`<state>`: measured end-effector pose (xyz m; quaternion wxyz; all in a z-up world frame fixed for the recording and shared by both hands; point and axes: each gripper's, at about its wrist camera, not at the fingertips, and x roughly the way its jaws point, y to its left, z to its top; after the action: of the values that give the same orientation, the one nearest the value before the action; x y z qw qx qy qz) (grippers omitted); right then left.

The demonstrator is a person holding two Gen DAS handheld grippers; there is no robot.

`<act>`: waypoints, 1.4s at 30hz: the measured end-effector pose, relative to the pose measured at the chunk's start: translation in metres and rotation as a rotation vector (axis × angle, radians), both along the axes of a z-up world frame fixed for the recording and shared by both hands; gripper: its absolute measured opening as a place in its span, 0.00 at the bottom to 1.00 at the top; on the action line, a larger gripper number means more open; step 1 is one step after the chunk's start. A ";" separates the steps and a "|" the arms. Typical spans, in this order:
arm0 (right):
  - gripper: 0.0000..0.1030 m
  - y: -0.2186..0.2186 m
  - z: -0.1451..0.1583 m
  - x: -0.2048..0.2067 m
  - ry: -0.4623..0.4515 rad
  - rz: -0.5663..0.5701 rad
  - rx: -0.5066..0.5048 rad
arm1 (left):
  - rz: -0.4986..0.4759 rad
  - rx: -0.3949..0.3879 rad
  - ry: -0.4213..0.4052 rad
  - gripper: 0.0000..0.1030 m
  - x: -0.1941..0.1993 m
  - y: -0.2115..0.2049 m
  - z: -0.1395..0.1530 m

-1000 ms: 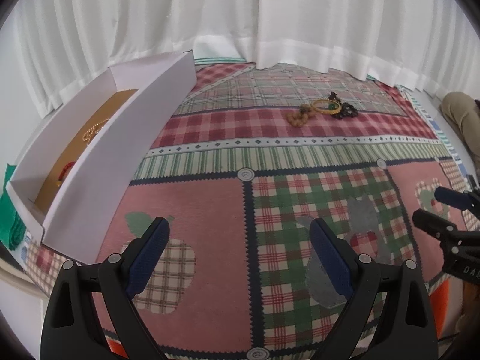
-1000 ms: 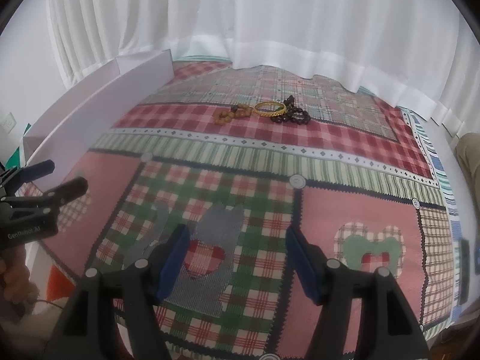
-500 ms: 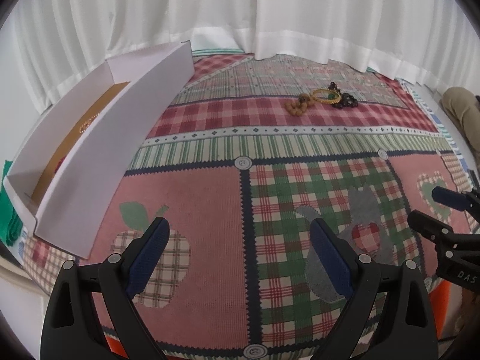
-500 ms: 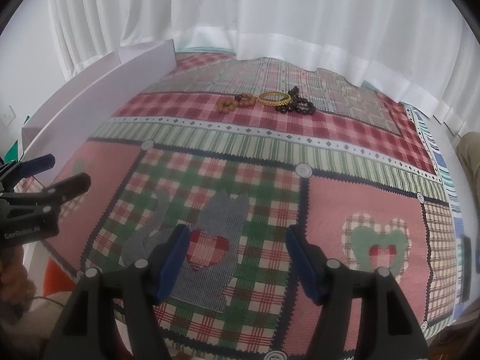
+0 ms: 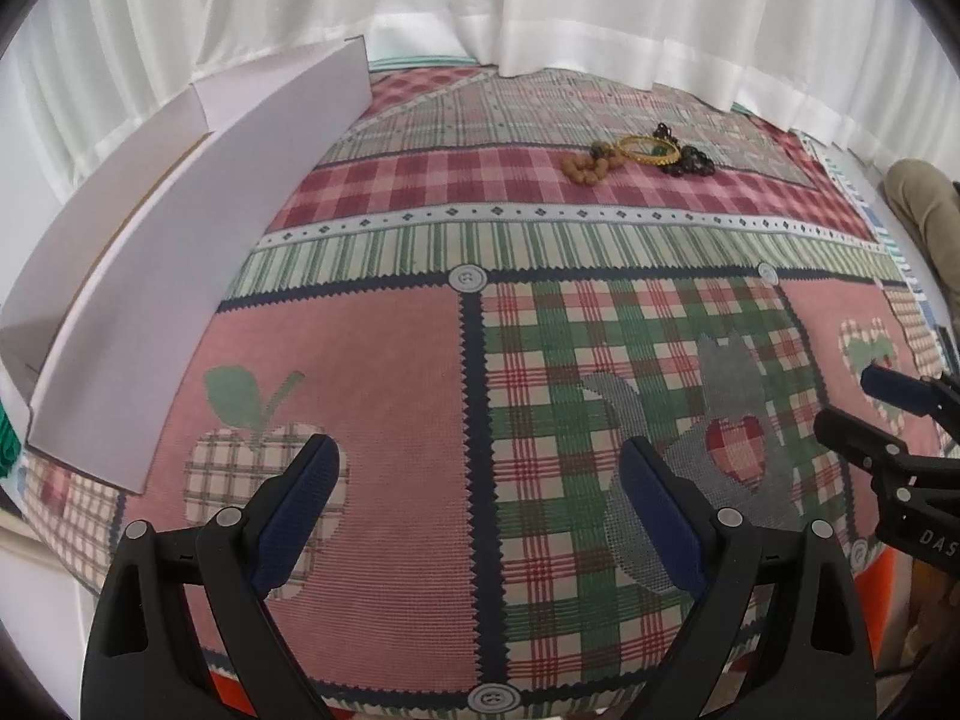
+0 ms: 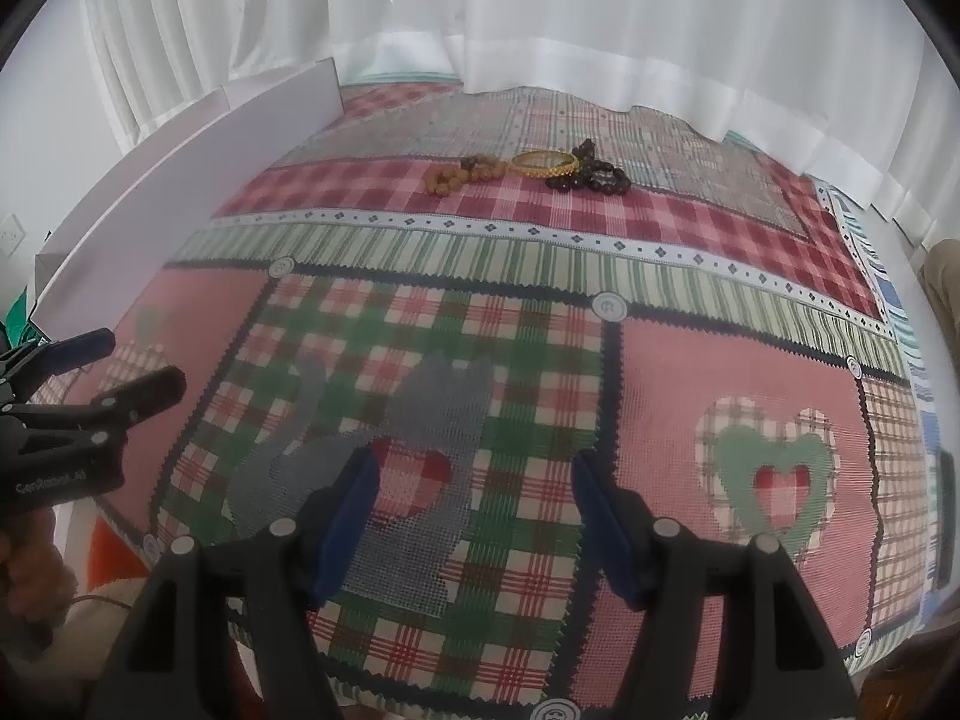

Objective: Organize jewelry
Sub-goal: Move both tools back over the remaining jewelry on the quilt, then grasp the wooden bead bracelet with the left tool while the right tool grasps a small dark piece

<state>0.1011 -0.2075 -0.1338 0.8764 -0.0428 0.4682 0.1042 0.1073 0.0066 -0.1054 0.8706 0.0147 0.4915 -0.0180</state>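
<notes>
Both grippers, left (image 5: 480, 480) and right (image 6: 474, 480), hover empty with fingers spread over the patchwork tablecloth (image 5: 390, 396), while brown bead bracelet (image 5: 583, 165), gold bangle (image 5: 650, 149) and dark bead bracelet (image 5: 690, 161) lie clustered far across, white box (image 5: 180, 264) at left.

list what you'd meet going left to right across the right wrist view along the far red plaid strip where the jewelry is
white box → brown bead bracelet → gold bangle → dark bead bracelet, all on the patchwork cloth
</notes>
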 end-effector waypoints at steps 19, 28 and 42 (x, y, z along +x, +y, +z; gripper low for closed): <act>0.66 -0.021 -0.011 0.028 0.047 -0.022 0.061 | -0.042 -0.015 0.037 0.92 0.045 -0.014 -0.008; 0.66 -0.046 0.017 0.101 0.051 0.012 0.117 | -0.135 -0.021 -0.003 0.92 0.129 -0.040 0.023; 0.60 -0.092 0.008 0.335 0.220 -0.121 0.339 | -0.176 -0.027 0.067 0.92 0.262 -0.088 -0.030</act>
<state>0.4359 -0.2997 -0.1260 0.8195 0.1451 0.5384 0.1325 0.3698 -0.0818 -0.1354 0.8487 0.0457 0.5170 -0.1014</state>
